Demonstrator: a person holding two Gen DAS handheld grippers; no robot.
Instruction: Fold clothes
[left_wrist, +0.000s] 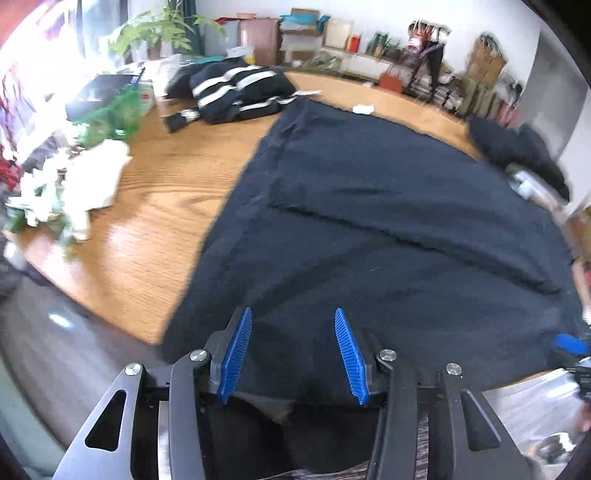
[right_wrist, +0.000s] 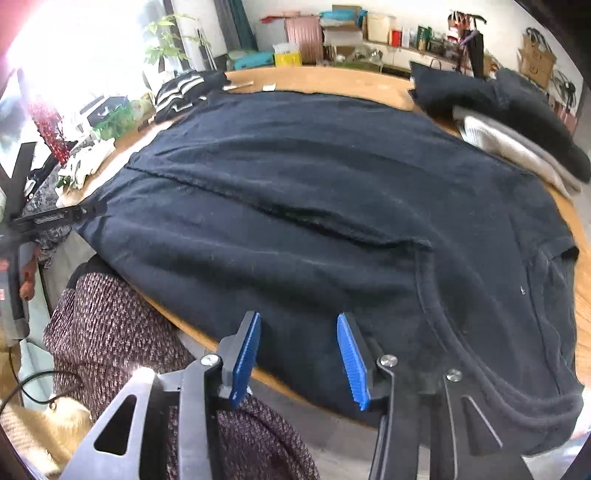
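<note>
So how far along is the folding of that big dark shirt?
Early on. Done: the navy shirt lies spread flat on the wooden table, one fold line already crossing it. In hand: nothing; the left gripper and right gripper hover open at its near edge. Left: the remaining folds.

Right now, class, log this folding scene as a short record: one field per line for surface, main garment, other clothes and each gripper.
surface: wooden table
main garment: dark navy shirt spread flat, one side already folded over, near edge hanging off the table
other clothes: striped dark garment at the far left; dark and grey folded pile at the far right
left gripper: jaws apart above the shirt's near edge, pads not pressing the cloth
right gripper: jaws apart over the near edge, beside the collar, nothing gripped
</note>
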